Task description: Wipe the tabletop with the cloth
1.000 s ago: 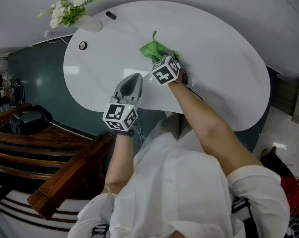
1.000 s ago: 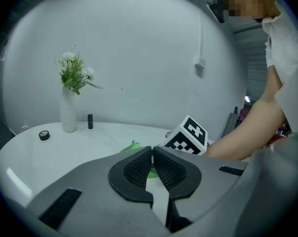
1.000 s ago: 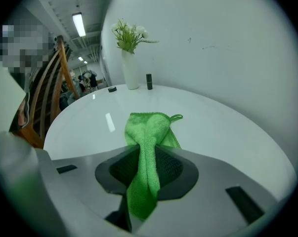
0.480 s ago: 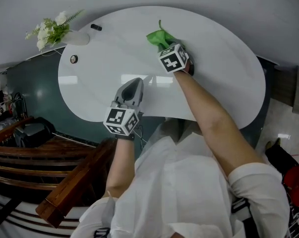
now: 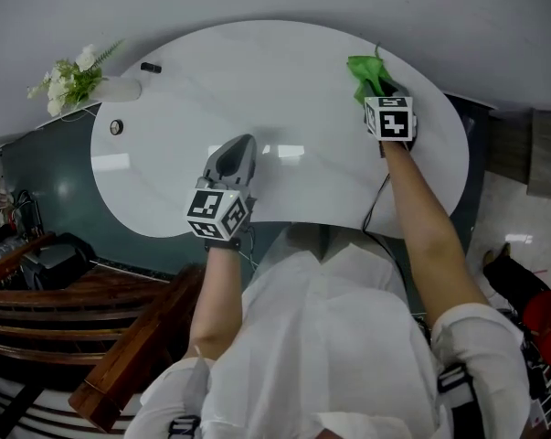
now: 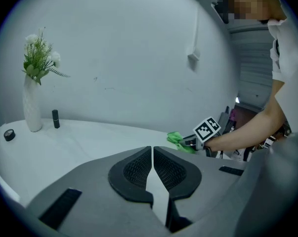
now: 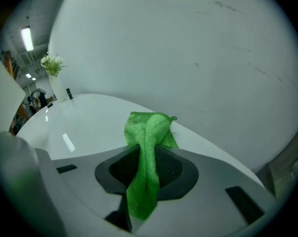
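A green cloth (image 5: 367, 76) lies bunched on the far right part of the white oval tabletop (image 5: 284, 90). My right gripper (image 5: 377, 91) is shut on the cloth (image 7: 148, 147), whose free end spreads onto the table ahead of the jaws. My left gripper (image 5: 235, 155) hovers over the table's near middle, jaws shut with nothing between them (image 6: 152, 168). From the left gripper view the green cloth (image 6: 179, 140) and the right gripper's marker cube (image 6: 208, 130) show at the right.
A white vase with flowers (image 5: 83, 76), a small dark cylinder (image 5: 151, 67) and a round black object (image 5: 116, 127) stand at the table's far left. A pale wall curves behind the table. Dark wooden steps (image 5: 83, 318) lie at lower left.
My right gripper has swept the green cloth to the right across the far side of the table, near its right end. The left gripper has stayed over the near middle.
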Demonstrator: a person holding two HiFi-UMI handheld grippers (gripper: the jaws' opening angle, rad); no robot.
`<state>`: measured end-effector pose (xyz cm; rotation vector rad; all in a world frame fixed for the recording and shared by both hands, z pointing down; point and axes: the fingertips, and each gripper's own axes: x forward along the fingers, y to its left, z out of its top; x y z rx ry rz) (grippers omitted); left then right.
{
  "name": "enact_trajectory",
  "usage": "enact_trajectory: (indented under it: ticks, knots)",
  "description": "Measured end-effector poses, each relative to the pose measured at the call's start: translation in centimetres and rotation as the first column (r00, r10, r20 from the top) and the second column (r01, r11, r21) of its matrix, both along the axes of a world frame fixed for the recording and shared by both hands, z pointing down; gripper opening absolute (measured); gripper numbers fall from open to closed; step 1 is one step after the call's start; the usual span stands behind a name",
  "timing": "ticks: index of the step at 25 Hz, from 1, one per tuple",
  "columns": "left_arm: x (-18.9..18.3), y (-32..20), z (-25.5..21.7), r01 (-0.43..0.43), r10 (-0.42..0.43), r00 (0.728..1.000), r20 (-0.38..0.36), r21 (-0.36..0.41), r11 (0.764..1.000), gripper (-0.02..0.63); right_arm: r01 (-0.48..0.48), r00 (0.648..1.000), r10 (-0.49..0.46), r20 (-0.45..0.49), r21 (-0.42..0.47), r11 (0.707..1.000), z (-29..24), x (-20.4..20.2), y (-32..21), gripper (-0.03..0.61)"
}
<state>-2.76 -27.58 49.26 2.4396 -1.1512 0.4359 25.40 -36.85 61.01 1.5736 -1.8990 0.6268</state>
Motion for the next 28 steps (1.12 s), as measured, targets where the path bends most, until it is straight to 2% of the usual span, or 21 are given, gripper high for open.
enact_trajectory:
  ticks: [4,6,9,11,13,14,20,28]
  knots:
    - [-0.3,-1.1,-0.3,0.023,-0.023,1.000,-0.003,0.004,1.000,0.028,-0.105,0.994,0.104,-0.042,-0.017,0.994,0.3,7.3,2.1,0.077]
    - [-1.1,-1.4,-0.3,0.046,-0.046,0.999,-0.003,0.006,0.999,0.028,-0.188,0.982,0.187,-0.038,-0.029,0.982,0.5,10.1,2.6,0.077]
    - [-2.2,-1.3,-0.3,0.078,-0.078,0.997,-0.006,0.008,0.997,0.028,-0.334,0.942,0.333,-0.036,-0.044,0.942,0.6,12.4,2.1,0.077]
    - [-3.0,-0.9,-0.1,0.090,-0.090,0.996,-0.008,0.004,0.996,0.028,-0.415,0.909,0.413,-0.052,-0.044,0.909,0.4,12.3,0.9,0.077]
    - [-4.4,-0.2,0.2,0.106,-0.106,0.994,-0.008,-0.004,0.994,0.028,-0.452,0.892,0.450,-0.052,-0.045,0.891,0.3,10.7,-0.9,0.077]
    - [-5.2,0.1,0.3,0.117,-0.117,0.993,-0.007,-0.009,0.993,0.028,-0.452,0.892,0.450,-0.049,-0.048,0.891,0.3,9.4,-1.9,0.077]
    - [-12.0,1.6,1.2,0.224,-0.224,0.975,0.002,-0.030,0.974,0.028,-0.336,0.940,0.333,-0.079,-0.025,0.942,-0.5,-1.2,-9.1,0.077]
    - [-19.7,3.1,1.4,0.345,-0.346,0.938,-0.001,-0.030,0.938,0.028,-0.204,0.977,0.203,-0.059,0.002,0.979,-1.1,-15.4,-15.5,0.077]
